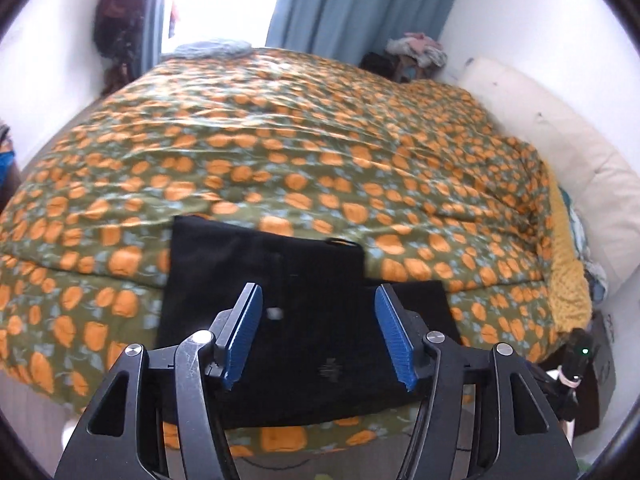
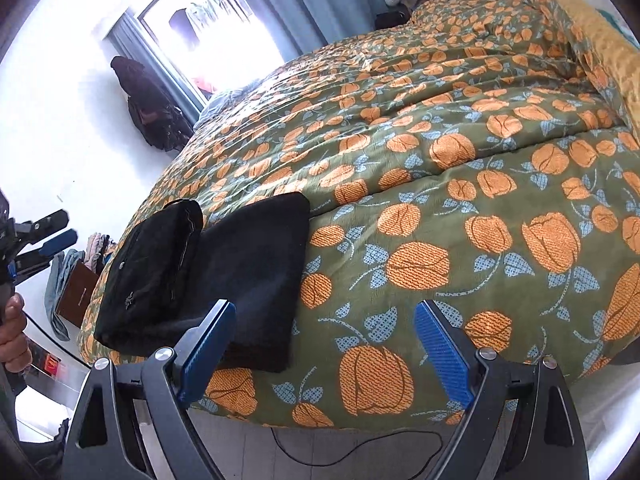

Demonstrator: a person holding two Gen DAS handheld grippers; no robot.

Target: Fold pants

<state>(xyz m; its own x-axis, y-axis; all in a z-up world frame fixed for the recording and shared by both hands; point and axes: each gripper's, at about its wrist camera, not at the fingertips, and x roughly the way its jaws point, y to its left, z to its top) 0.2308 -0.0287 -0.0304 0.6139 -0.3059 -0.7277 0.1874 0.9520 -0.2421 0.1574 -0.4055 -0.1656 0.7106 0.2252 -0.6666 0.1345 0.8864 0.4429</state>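
Left gripper [image 1: 319,332] hung above the near bed edge, tilted down at the black pants [image 1: 276,312]. Its jaws stood partly apart with nothing between the blue pads [image 1: 248,332]; only dark cloth lay below them. No contact that I could see, so my read is that it had let go.

Pants sat at the near left corner of the bed, on the green quilt with orange flowers [image 1: 320,152]. From the right wrist view the pants [image 2: 208,276] looked already folded: a flat wide panel underneath and a thicker doubled section [image 2: 152,268] with a zip line and small logo stacked on its left half. The top section did not cover the lower one, so a step showed along the right side. Probably one more fold left, or the job was near done; hard to say from this.

The near edge placement makes sense: within reach from the standing side, with the rest of the quilt left free.

The left gripper [image 2: 44,236] also showed at the far left of the right wrist view, held up off the bed by a hand [image 2: 14,336], well clear of the cloth.

Right gripper [image 2: 324,352] was over the quilt just right of the pants, jaws wide, empty, with only flower print between the pads [image 2: 442,356]. It looked parked, not reaching.

A cable [image 2: 360,446] ran on the floor under the bed edge, a snag risk for feet.
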